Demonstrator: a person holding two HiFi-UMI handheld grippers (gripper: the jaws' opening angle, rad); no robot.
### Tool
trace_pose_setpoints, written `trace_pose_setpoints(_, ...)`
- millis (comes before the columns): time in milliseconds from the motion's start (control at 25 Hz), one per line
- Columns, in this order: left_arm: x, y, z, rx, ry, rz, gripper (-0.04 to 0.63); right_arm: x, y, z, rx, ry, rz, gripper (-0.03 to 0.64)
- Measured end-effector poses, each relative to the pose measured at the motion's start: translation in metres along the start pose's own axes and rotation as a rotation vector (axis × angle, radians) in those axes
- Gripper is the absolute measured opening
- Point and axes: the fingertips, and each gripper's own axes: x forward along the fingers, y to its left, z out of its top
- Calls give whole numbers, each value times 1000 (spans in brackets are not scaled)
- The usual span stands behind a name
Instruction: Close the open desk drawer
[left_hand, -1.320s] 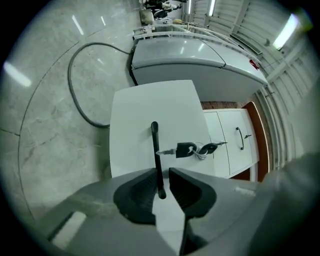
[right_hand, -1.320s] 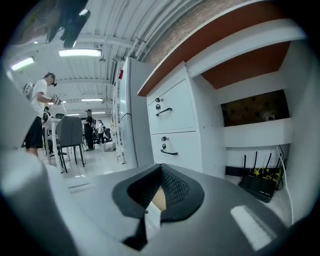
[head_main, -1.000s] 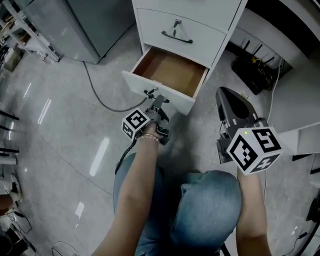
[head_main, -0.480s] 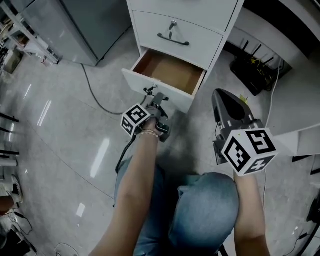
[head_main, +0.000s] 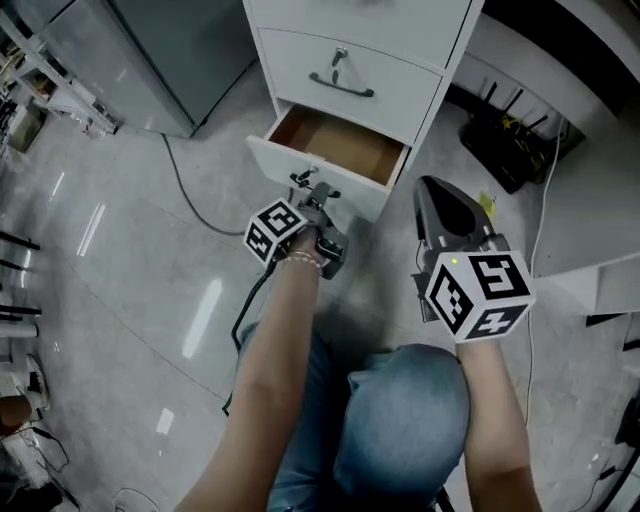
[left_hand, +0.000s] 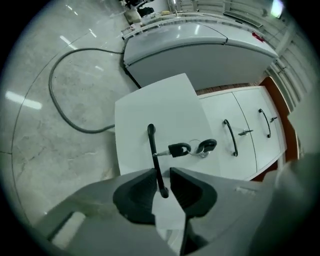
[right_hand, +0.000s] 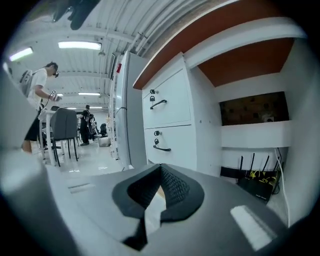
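Observation:
The white cabinet's bottom drawer (head_main: 340, 146) stands partly open, its wooden inside showing. A black bar handle (left_hand: 153, 152) and a key with a ring (left_hand: 192, 148) sit on its white front (head_main: 290, 172). My left gripper (head_main: 312, 196) is at that front, and its jaws (left_hand: 162, 176) have just been opening. The handle runs between the pads, with a gap beside it. My right gripper (head_main: 428, 190) hangs to the right of the drawer, off the cabinet. Its jaws (right_hand: 161, 169) are shut on nothing.
Two closed drawers with black handles (head_main: 342, 85) sit above the open one. A grey cable (head_main: 200, 195) curves over the floor at the left, by a grey cabinet (head_main: 170, 50). A black router (head_main: 505, 140) lies under the desk at the right. People (right_hand: 37, 95) stand far off.
The drawer has slid further into the cabinet, with less of its wooden inside showing. My left gripper went with it toward the cabinet. The right gripper drifted a little left.

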Motion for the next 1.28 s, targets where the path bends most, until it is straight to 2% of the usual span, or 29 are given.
trace_pose_setpoints(240, 8, -2, 0, 9, -3, 19, 77, 20, 1, -10, -43, 32, -12, -2)
trace_pose_setpoints(600, 21, -6, 1, 32, 2, 55, 78, 44, -15, -35, -89, 100, -92, -2)
trace_pose_setpoints(1280, 47, -14, 4, 67, -5, 83, 78, 73, -42, -64, -139, 183, -102, -2)
